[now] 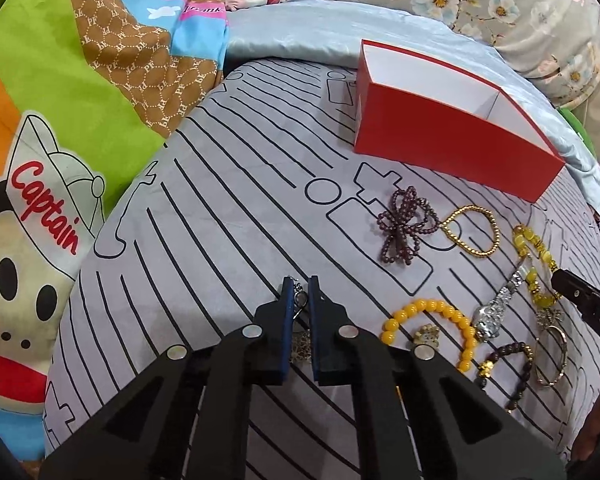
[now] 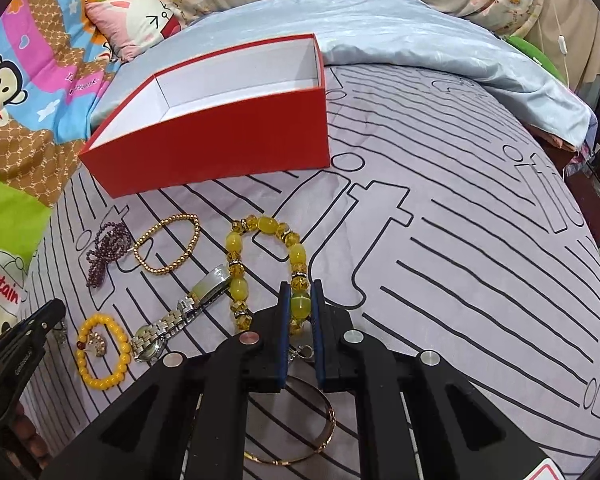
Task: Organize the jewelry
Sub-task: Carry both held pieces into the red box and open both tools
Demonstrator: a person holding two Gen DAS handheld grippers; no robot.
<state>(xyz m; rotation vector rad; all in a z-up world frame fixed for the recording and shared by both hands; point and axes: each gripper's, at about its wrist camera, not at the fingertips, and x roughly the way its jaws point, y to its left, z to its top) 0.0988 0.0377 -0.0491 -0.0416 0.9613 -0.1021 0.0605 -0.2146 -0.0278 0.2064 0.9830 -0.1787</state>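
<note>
On the grey line-patterned bedsheet (image 1: 220,220) my left gripper (image 1: 301,290) points down, shut on a small silver-hooked earring (image 1: 300,301) whose gold filigree part shows under the fingers. My right gripper (image 2: 301,295) is shut on a bead of the yellow crystal bracelet (image 2: 268,226), which otherwise lies flat on the sheet. Behind the jewelry stands an open red box (image 1: 440,136) (image 2: 220,140) with a white inside. The left wrist view catches the right gripper (image 1: 558,280) at its right edge, on the yellow bracelet (image 1: 534,248). The left gripper (image 2: 58,312) sits at the left edge of the right wrist view.
Loose pieces lie between the grippers: a purple bead bracelet (image 1: 404,224), a gold bead bracelet (image 1: 472,232), a silver watch (image 1: 496,308), an orange-yellow bead bracelet (image 1: 420,304), a dark bead bracelet (image 1: 516,348). A gold bangle (image 2: 328,412) lies under the right gripper. Quilts and pillows ring the sheet.
</note>
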